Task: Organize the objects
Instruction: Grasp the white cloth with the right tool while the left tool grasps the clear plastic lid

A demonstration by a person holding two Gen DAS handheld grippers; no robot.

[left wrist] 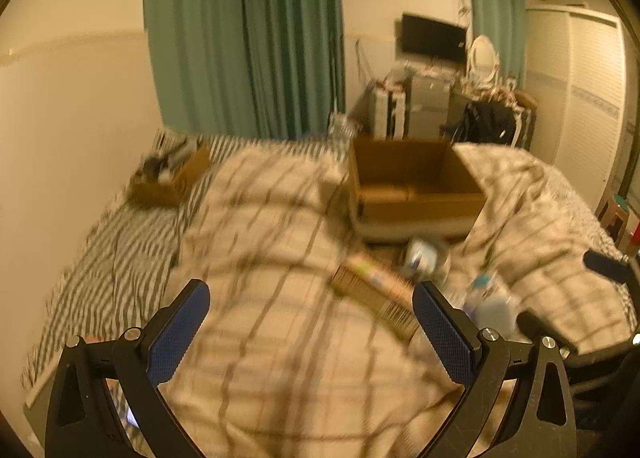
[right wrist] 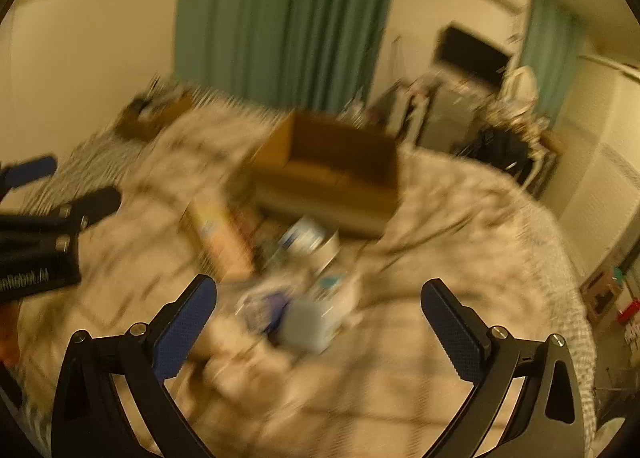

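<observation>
Left wrist view: left tool spread wide, holding nothing, over the checked blanket.
Right tool: wide too, nothing held.
Loose items: long carton, bottle, heaped just before the open cardboard box, probably their destination.

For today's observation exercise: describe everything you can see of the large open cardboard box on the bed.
The cardboard box is plain brown, rectangular and open-topped, and looks empty. It sits upright on the checked blanket, its base sunk among the folds. A long printed carton and small containers lie just in front, apart from it. No claw touches it.
</observation>
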